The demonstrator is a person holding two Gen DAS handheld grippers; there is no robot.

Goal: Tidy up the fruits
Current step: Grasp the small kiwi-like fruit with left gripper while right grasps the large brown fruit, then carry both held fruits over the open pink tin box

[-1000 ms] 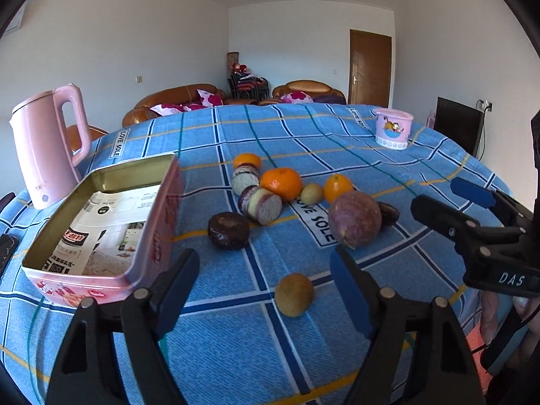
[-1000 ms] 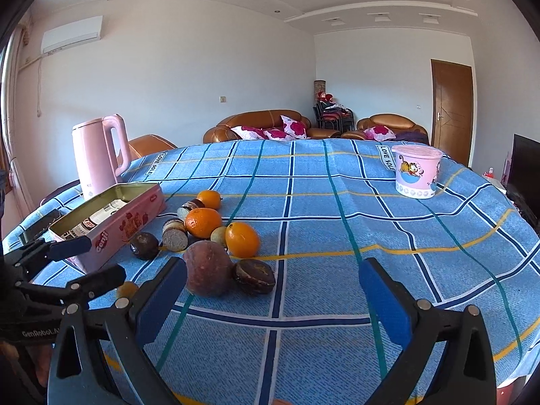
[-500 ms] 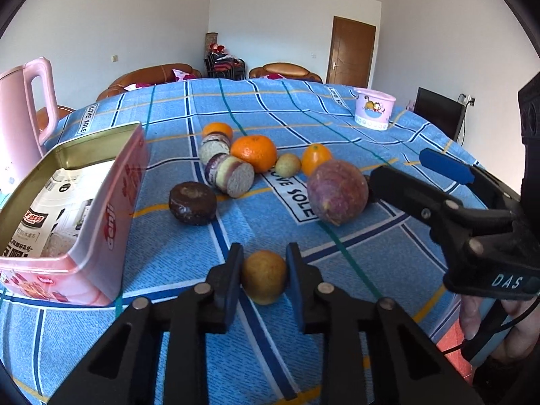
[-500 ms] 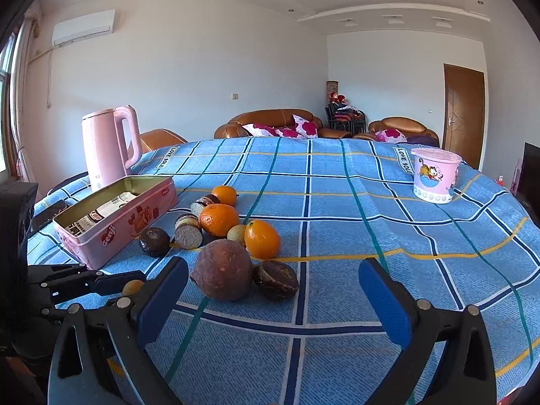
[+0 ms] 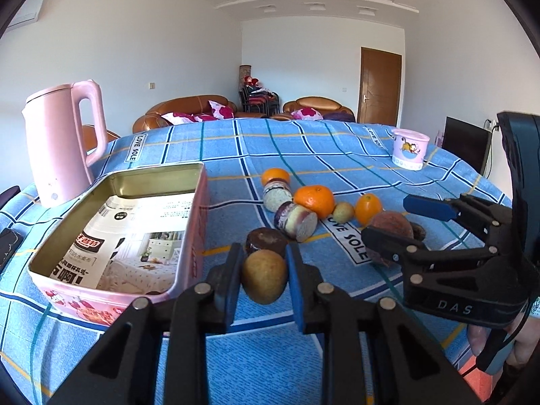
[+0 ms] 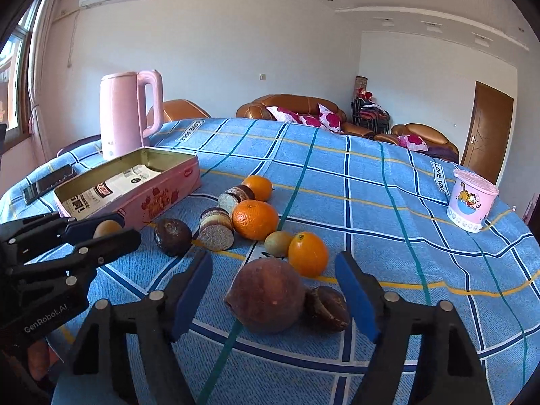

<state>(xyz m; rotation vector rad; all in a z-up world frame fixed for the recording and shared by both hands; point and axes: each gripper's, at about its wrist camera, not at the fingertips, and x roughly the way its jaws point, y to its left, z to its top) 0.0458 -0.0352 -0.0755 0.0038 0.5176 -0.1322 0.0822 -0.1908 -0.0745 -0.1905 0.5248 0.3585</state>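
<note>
Where a sec ago its jaws were standing wide, the left gripper (image 5: pixel 264 278) is now clamping the small brown fruit (image 5: pixel 264 280), lifting it just beside the pink tin (image 5: pixel 199 202). The right gripper (image 6: pixel 274 295) is closing w/ the big reddish fruit (image 6: pixel 266 300) between its pads, not touching yet.

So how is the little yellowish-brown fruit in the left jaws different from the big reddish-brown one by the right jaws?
The small yellowish-brown fruit is pinched and held off the table; the big reddish-brown fruit lies on the blue checked tablecloth, untouched between closing jaws. It is also much larger, darker and redder. Both are roundish and whole.
</note>
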